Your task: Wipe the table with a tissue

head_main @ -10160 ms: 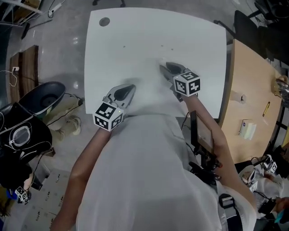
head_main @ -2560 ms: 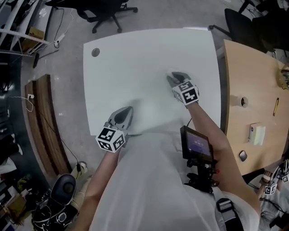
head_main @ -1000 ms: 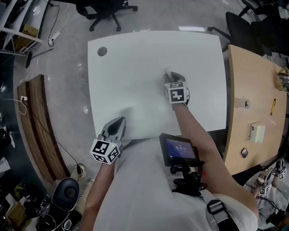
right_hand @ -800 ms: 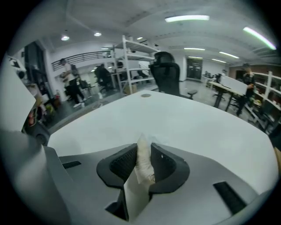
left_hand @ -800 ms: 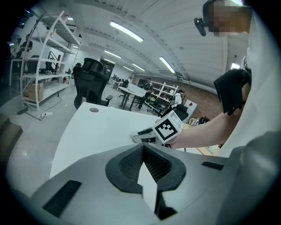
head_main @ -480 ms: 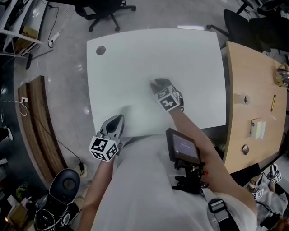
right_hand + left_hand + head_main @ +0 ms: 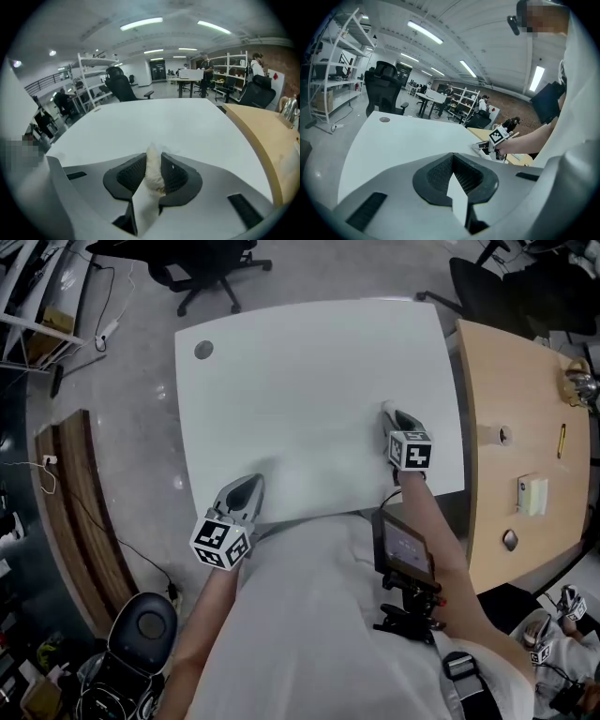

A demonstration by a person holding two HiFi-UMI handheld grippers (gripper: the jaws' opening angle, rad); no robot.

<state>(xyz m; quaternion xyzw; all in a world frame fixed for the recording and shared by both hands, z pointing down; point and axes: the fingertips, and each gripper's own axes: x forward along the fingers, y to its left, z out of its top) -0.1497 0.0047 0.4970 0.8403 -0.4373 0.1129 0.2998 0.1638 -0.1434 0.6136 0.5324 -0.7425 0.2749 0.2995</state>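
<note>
The white table [image 7: 300, 371] fills the middle of the head view. My right gripper [image 7: 389, 413] rests on it near the right edge, shut on a crumpled white tissue [image 7: 153, 172] that sticks out past the pads onto the tabletop [image 7: 154, 122]. My left gripper [image 7: 241, 495] lies at the table's near edge on the left. Its jaws meet at the tip with nothing between them [image 7: 453, 157]. The left gripper view shows the right gripper [image 7: 482, 147] across the table, with the hand behind it.
A wooden desk [image 7: 525, 427] butts against the table's right side and carries a tape roll, a pen and a small box. A cable hole [image 7: 203, 350] is at the far left corner. An office chair [image 7: 202, 263] stands beyond the table. A small screen [image 7: 405, 545] hangs at the person's chest.
The right gripper with the tissue slid left toward the table's middle, then swept right to near the right edge. The left gripper stayed where it was.
</note>
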